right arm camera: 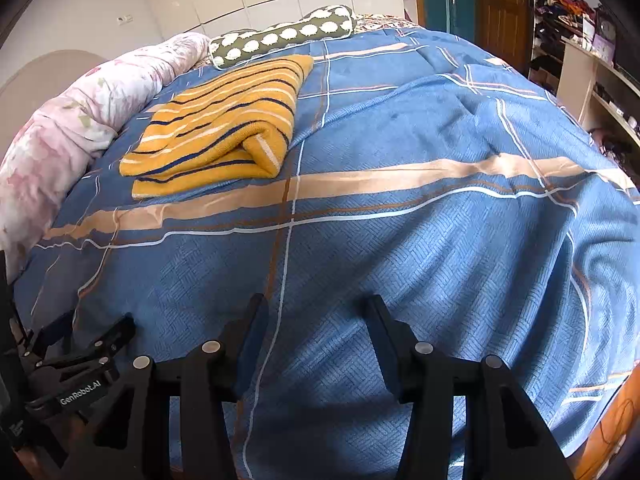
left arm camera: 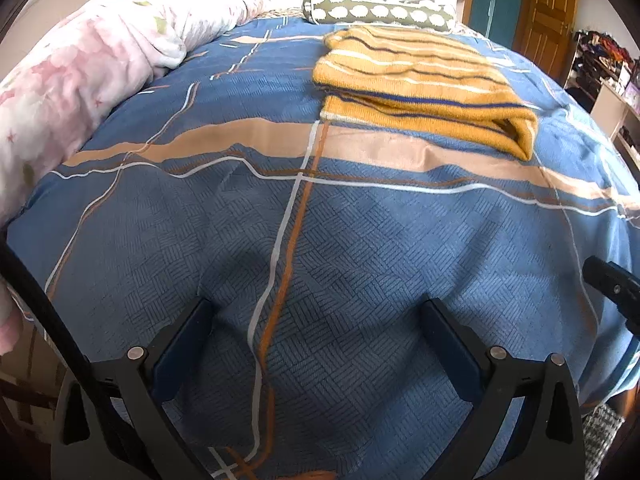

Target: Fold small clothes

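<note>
Both the left hand-held gripper [left arm camera: 316,316] and right hand-held gripper [right arm camera: 316,312] hover with fingers apart, empty, over the bed [left arm camera: 360,240], well short of the folded yellow striped garment [left arm camera: 420,92] lying farther up.

We see both views in bright, even daylight, with soft sheen on the tan band of the blue bedspread [left arm camera: 360,216] and faint shadows under the gripper fingers [left arm camera: 188,344]. Fisheye distortion bulges the bed and darkens the corners. The yellow sweater [right arm camera: 224,120] looks slightly soft in the left view, sharper in the right.
</note>
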`<state>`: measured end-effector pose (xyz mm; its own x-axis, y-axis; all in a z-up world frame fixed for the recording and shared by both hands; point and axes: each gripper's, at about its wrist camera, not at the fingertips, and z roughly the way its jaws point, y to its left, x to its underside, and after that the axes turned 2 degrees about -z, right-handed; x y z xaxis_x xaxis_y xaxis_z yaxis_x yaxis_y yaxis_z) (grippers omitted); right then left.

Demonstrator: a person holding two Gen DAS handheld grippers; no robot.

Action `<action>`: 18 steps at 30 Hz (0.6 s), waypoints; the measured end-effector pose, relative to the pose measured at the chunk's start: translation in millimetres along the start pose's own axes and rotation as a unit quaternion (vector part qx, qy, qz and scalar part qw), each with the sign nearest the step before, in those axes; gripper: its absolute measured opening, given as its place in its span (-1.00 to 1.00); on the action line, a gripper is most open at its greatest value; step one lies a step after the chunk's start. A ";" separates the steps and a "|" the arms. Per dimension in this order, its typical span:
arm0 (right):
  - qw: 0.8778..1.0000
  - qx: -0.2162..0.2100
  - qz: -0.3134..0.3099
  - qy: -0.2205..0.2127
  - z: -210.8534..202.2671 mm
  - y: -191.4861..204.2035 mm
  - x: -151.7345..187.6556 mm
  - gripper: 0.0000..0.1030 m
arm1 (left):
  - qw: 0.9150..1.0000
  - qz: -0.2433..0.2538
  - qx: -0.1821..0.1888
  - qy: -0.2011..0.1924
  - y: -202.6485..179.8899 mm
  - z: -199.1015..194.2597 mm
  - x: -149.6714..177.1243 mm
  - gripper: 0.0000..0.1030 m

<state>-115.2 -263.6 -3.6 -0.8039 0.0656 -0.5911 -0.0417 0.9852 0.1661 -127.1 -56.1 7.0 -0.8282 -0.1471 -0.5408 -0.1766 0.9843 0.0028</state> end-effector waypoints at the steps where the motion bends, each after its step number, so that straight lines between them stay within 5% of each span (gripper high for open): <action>1: 1.000 0.002 0.000 -0.002 -0.5 -0.3 -0.1 0.06 | 1.000 0.000 -0.002 -0.004 -0.3 -2.5 0.2 1.00; 10: 1.000 0.014 0.005 -0.013 -5.4 -0.5 -2.4 0.07 | 0.997 0.001 0.011 -0.076 0.2 -51.9 -7.5 1.00; 18: 0.999 0.028 -0.011 -0.023 -9.2 5.4 -2.6 0.11 | 0.995 0.031 0.018 -0.094 -14.0 -72.9 -4.5 1.00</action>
<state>-118.8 -259.9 6.0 -0.7749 0.0491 -0.6301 -0.0255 0.9937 0.1088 -159.6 -76.3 70.7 -0.7224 -0.0675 -0.6882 -0.1062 0.9942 0.0139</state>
